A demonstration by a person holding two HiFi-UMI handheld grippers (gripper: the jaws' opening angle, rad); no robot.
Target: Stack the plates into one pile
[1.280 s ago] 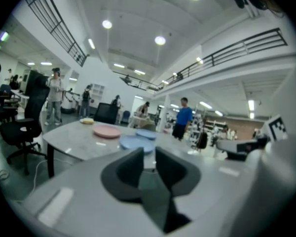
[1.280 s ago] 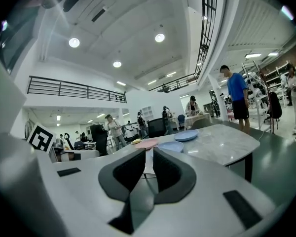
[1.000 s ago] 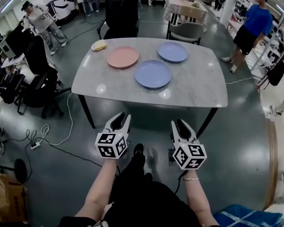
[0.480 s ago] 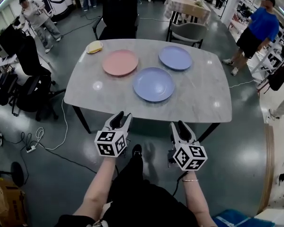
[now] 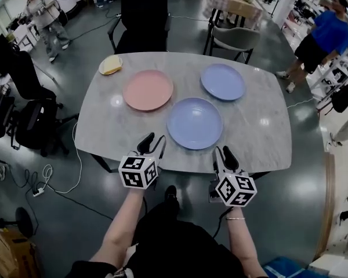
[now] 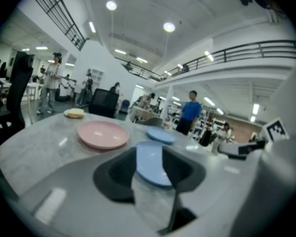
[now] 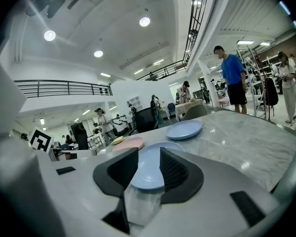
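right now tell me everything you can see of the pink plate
The pink plate is round, plain and shallow, with a low raised rim and a matte, plastic-like look. It lies flat and right way up on the grey marbled table, apart from the near blue plate and the far blue plate. It is empty, and only the table touches it.

- On my table (image 5: 261, 126), the nearest plate (image 5: 195, 123) lies centre-front.
- Behind it sit the left plate (image 5: 148, 90) and the right plate (image 5: 223, 81), apart.
- The small dish (image 5: 111, 65) is at the far-left corner.
- I see a chair (image 5: 142, 16) behind the table.

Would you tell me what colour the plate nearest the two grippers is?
Light blue; the nearest plate shows best in the head view.
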